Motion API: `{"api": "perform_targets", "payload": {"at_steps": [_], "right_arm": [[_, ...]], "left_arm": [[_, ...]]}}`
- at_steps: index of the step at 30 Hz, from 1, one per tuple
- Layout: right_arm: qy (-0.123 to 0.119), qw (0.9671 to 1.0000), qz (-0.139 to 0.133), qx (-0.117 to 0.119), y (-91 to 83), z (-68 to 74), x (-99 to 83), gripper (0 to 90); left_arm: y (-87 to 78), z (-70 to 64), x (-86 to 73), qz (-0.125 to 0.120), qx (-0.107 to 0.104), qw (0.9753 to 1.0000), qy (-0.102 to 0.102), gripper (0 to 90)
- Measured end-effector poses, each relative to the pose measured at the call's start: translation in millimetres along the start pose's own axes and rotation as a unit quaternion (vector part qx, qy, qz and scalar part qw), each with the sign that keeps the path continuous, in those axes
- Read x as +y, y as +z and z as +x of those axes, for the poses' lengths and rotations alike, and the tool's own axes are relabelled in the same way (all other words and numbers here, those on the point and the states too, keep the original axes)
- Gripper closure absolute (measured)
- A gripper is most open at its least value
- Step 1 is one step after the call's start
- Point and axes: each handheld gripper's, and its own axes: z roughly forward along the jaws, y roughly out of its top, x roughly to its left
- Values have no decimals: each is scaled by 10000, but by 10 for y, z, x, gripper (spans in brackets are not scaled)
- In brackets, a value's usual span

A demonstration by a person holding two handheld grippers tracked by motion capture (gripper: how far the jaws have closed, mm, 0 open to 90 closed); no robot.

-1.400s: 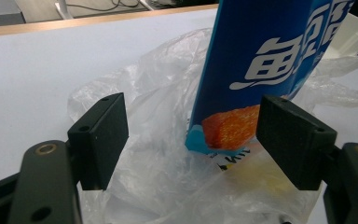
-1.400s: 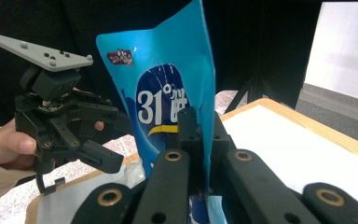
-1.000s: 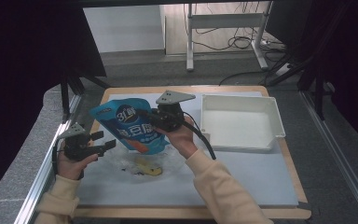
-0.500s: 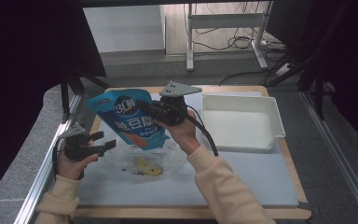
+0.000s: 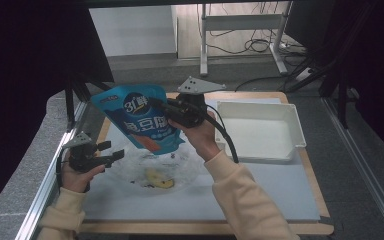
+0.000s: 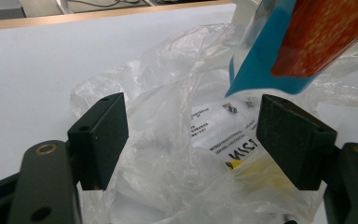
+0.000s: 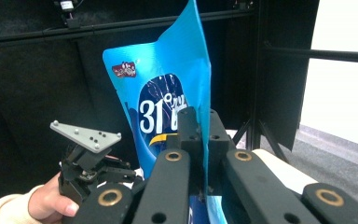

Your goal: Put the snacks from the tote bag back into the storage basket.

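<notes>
A blue snack pouch point(image 5: 139, 119) with white lettering hangs upright above the table, its lower end over a crumpled clear plastic bag point(image 5: 152, 170). My right gripper point(image 5: 161, 106) is shut on the pouch's right edge; in the right gripper view the jaws point(image 7: 199, 126) clamp the blue pouch point(image 7: 161, 84). My left gripper point(image 5: 112, 151) sits low at the bag's left side, open. In the left gripper view its jaws point(image 6: 191, 140) stand wide apart around folds of the plastic bag point(image 6: 168, 158), and the pouch's bottom corner point(image 6: 279, 56) hangs above. Something yellow lies inside the bag.
A white empty tray point(image 5: 294, 120) stands at the right back of the pale mat point(image 5: 260, 190). A wooden table edge borders the mat. Black frame posts and curtains rise at the left and back.
My right gripper has lifted the blue pouch higher and a little to the left, so it hangs more upright over the bag. The left gripper has stayed by the bag.
</notes>
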Motion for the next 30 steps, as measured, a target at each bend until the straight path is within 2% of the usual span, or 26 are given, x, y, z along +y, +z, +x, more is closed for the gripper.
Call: {"api": "perform_targets", "payload": {"at_steps": [11, 30], "right_arm": [[-24, 9998, -157, -88, -139, -77, 143, 891], [-72, 9985, -320, -445, -448, -315, 310, 891]], "left_arm": [[3, 3, -2, -4, 1, 10000, -11, 254], [14, 1, -4, 0, 4, 10000, -28, 254]]}}
